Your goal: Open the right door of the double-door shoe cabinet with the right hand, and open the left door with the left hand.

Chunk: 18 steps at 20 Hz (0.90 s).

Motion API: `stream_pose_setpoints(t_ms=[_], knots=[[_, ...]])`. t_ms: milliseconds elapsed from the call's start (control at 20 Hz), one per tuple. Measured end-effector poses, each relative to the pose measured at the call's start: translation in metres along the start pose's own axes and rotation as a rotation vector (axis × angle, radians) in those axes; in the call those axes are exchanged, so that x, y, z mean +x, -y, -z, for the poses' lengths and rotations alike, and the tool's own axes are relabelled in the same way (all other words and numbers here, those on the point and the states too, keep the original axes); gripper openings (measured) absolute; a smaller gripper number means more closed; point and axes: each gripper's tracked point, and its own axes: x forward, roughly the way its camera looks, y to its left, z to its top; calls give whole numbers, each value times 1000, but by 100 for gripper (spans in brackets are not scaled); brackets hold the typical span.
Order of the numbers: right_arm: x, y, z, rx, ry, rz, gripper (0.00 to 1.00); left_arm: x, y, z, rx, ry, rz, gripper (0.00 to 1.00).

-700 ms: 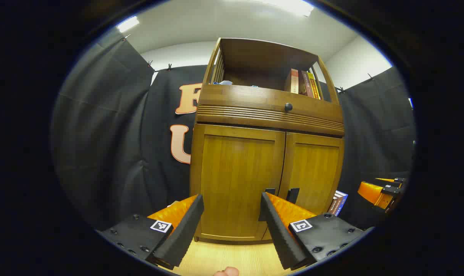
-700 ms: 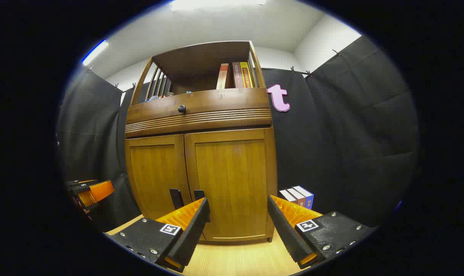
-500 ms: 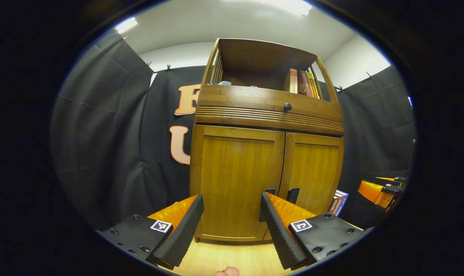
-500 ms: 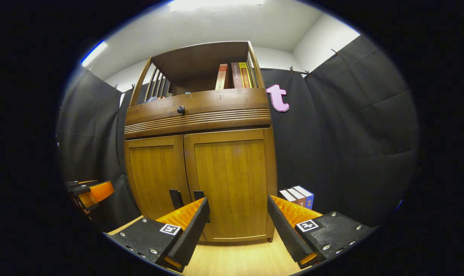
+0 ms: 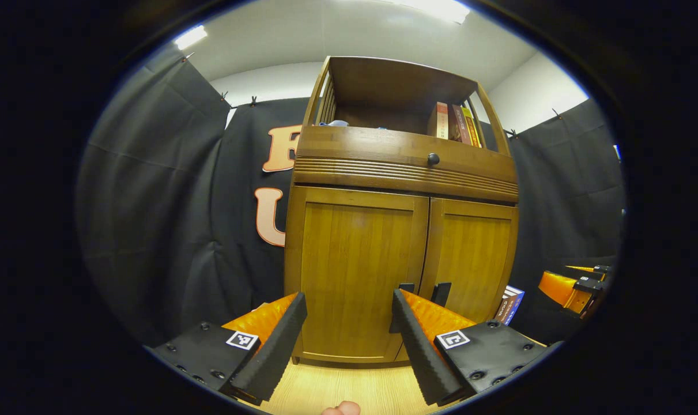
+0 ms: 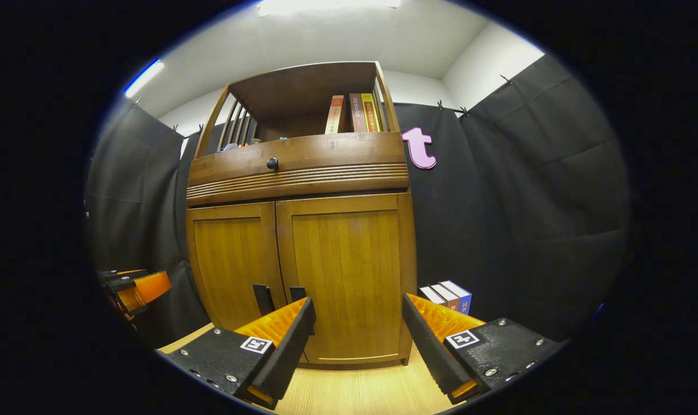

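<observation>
Left gripper view has our left gripper (image 5: 349, 323) spread wide and empty before the shoe cabinet's (image 5: 403, 167) closed left door (image 5: 354, 271), our right gripper (image 6: 357, 325) equally wide facing the closed right door (image 6: 346, 271), pale wood floor (image 6: 360, 392) beneath.

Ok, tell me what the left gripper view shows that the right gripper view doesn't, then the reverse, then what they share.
Left gripper view: a fingertip at the bottom edge, and the right gripper at the far right, open.
Right gripper view: the left gripper at the far left, open, and three spines of the floor books side by side.
Both: the cabinet with its left door and right door shut, the knob, and the shelf books.
</observation>
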Motion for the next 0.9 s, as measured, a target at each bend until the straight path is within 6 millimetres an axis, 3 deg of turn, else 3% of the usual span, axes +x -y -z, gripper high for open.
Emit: stream_pose_setpoints(t_ms=[900], knots=[[1, -4, 0, -11, -1, -5, 94, 2, 0, -1, 6, 1, -6, 94]])
